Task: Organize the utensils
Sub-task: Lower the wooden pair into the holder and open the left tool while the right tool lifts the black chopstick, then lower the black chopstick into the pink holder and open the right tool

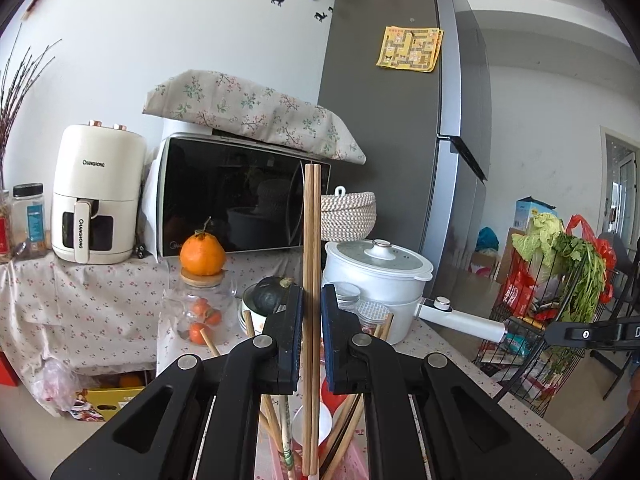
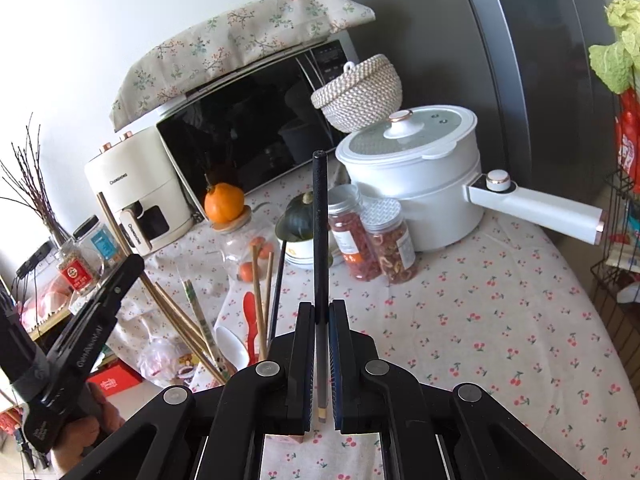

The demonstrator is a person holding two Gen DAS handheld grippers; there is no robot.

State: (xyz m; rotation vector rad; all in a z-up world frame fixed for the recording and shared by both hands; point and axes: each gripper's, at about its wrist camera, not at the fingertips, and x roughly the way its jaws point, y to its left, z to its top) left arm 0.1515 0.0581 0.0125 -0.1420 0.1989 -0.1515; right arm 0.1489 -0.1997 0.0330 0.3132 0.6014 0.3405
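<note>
I have the left gripper [image 1: 312, 320] clamped on a pair of wooden chopsticks [image 1: 310, 240], which stand upright between its pads and run well past the fingertips above and below. The right gripper [image 2: 321, 320] is clenched on a single black chopstick [image 2: 320, 220], also upright. By my reading both hands are in the carrying step, each with a sorted piece lifted clear. Directly beneath the left fingers sits the holder of mixed utensils [image 2: 244, 340]: more wooden chopsticks, a red spoon [image 2: 250, 320] and a white spoon [image 2: 232, 340]; I cannot make out its rim. Next I must find a separate place for each kind and lower the sticks straight. Beyond the fingers, the spice jars [image 2: 376, 236], white pot [image 2: 416, 184] with its long handle, and glass jar with an orange [image 2: 224, 200] crowd the cloth-covered table [image 2: 500, 320]; open cloth lies right of my right fingers.
</note>
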